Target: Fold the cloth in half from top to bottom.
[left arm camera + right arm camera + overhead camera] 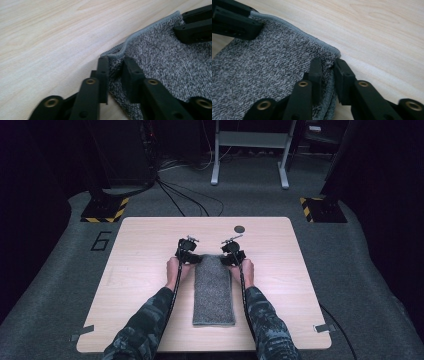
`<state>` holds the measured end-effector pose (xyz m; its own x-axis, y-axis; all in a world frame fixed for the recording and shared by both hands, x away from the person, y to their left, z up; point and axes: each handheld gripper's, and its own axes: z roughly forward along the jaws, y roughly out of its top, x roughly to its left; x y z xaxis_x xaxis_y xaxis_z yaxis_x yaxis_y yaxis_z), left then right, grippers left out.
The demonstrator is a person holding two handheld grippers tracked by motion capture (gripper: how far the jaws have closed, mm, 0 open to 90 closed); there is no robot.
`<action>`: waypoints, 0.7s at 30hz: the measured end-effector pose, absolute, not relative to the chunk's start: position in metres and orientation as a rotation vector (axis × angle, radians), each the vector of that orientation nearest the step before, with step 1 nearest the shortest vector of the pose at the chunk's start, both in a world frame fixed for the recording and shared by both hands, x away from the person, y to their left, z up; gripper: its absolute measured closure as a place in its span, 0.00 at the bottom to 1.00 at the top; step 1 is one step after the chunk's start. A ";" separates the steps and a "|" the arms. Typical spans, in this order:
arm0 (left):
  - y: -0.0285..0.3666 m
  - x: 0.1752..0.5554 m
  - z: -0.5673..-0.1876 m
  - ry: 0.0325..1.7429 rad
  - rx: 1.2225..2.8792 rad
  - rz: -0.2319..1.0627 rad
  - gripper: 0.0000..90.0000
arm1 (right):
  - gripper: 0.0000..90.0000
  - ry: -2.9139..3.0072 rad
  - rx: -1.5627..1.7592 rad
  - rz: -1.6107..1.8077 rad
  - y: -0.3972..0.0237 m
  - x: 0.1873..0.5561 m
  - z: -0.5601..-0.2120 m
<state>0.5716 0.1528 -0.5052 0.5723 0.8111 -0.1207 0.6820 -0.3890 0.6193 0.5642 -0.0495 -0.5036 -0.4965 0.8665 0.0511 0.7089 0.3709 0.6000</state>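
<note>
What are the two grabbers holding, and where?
Both hold the grey knitted folded cloth at its far corners: left gripper pinches the left corner, right gripper the right.

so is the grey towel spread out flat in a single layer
No, the grey towel is folded into a narrow strip, with stacked layers at its corner.

Overhead light falls evenly on the table (150,270); the surrounding room is dim, nearly black. Shadows are short and soft. Both gripper views are bright, their nearest parts slightly blurred, perhaps defocus.
</note>
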 end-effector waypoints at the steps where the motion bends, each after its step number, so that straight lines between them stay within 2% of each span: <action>1: 0.152 0.571 -0.506 1.193 2.161 0.263 0.90 | 0.89 2.365 1.398 0.834 -0.049 0.564 -0.504; 6: 0.153 0.568 -0.505 1.170 2.168 0.271 0.95 | 0.92 2.370 1.423 0.870 -0.052 0.563 -0.504; 15: 0.162 0.558 -0.486 1.140 2.091 0.269 0.95 | 0.93 2.331 1.365 0.979 -0.056 0.550 -0.484; 21: 0.164 0.552 -0.470 1.099 2.059 0.317 0.96 | 0.94 2.282 1.326 1.041 -0.057 0.541 -0.469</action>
<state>0.5519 0.1637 -0.4705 0.5973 0.7914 -0.1299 0.6011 -0.3346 0.7257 0.5410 -0.0571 -0.4686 -0.5274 0.8444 0.0941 0.6245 0.3102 0.7168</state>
